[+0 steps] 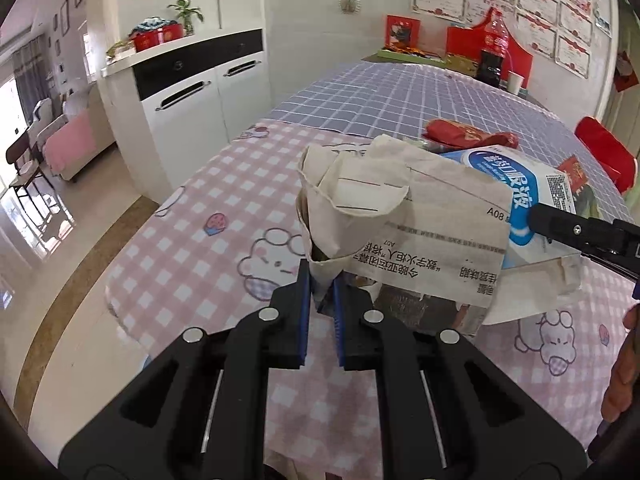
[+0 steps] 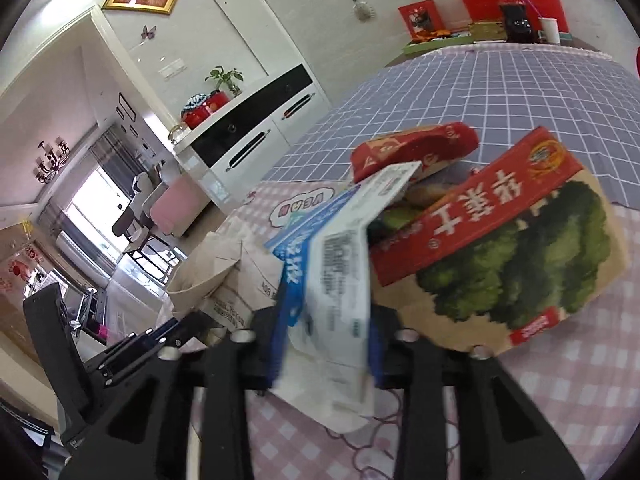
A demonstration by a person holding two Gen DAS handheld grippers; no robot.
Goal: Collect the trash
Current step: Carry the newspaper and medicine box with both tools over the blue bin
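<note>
My left gripper (image 1: 320,288) is shut on a crumpled sheet of newspaper (image 1: 400,220), held just above the pink checked tablecloth (image 1: 200,240). My right gripper (image 2: 326,312) is shut on a flattened blue and white carton (image 2: 340,264); the carton also shows in the left wrist view (image 1: 520,200) behind the newspaper, with the right gripper's finger (image 1: 580,232) on it. A red wrapper (image 2: 412,148) and a red and green cardboard box (image 2: 520,248) lie right beside the carton. The newspaper shows in the right wrist view (image 2: 224,272), left of the carton.
A cola bottle (image 1: 494,52), a paper cup (image 1: 516,82) and red boxes (image 1: 472,44) stand at the table's far end on the purple checked cloth (image 1: 400,96). A white sideboard (image 1: 192,92) stands left of the table. A red chair back (image 1: 608,152) is at the right.
</note>
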